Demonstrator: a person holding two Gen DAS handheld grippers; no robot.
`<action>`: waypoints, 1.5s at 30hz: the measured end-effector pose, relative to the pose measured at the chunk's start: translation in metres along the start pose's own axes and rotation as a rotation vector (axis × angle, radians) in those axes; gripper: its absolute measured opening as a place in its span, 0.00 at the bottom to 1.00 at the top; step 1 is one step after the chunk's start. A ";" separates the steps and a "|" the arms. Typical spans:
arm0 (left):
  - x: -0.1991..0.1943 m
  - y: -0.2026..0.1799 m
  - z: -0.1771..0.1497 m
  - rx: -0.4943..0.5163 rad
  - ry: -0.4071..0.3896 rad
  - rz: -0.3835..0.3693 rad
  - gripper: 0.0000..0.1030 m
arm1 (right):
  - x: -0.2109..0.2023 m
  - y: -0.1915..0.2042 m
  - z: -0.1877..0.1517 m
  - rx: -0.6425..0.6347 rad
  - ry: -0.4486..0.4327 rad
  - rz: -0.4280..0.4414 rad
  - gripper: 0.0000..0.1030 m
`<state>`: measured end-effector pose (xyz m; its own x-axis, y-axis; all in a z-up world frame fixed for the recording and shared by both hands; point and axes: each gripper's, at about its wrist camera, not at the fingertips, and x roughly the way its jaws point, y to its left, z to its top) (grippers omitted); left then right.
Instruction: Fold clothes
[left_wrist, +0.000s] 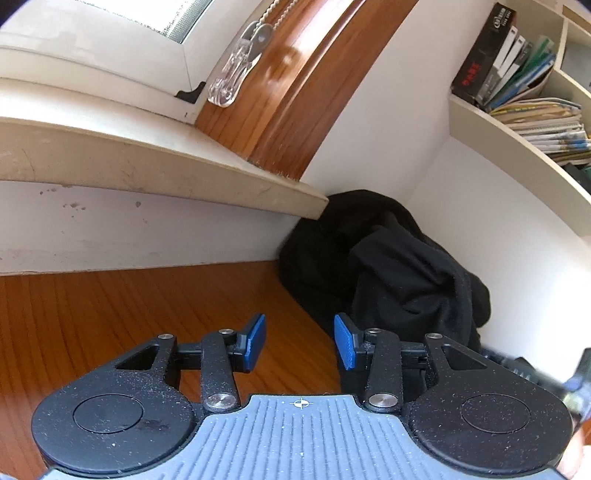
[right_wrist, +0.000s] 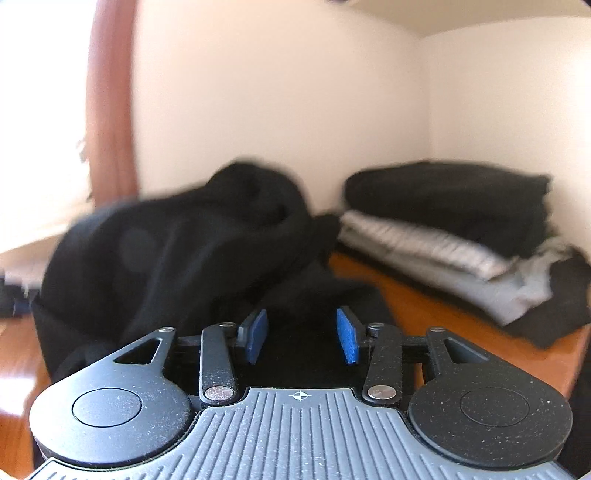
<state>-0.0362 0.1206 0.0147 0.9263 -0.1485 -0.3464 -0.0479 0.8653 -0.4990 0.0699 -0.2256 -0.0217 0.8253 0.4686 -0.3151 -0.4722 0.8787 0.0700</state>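
A crumpled black garment (left_wrist: 391, 266) lies heaped in the corner of the wooden table (left_wrist: 110, 314), against the white wall. My left gripper (left_wrist: 300, 341) hovers just in front of its near edge, jaws open, with only bare wood and the cloth's edge showing between the blue pads (left_wrist: 255, 341). In the right wrist view the same black garment (right_wrist: 177, 258) fills the middle and spreads under my right gripper (right_wrist: 302, 336). Its blue pads (right_wrist: 348, 336) stand apart and press on nothing; black cloth lies below the gap.
A stack of folded clothes (right_wrist: 443, 225), black on top of striped and grey pieces, sits at the right on the table. A pale windowsill (left_wrist: 147, 162) overhangs the table's left side. A shelf with books (left_wrist: 524, 96) juts out above on the right.
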 end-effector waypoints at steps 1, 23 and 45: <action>0.001 0.000 0.000 -0.002 0.004 0.001 0.43 | 0.000 0.004 0.009 -0.014 0.001 -0.003 0.42; 0.001 0.000 -0.004 -0.003 0.037 0.020 0.51 | 0.056 0.151 0.075 -0.298 0.166 0.076 0.62; 0.005 0.000 -0.006 0.007 0.054 0.025 0.52 | 0.008 -0.034 0.103 -0.202 0.111 -0.210 0.14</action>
<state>-0.0334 0.1169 0.0078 0.9030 -0.1520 -0.4017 -0.0683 0.8726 -0.4837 0.1244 -0.2426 0.0709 0.8780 0.2560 -0.4045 -0.3558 0.9143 -0.1936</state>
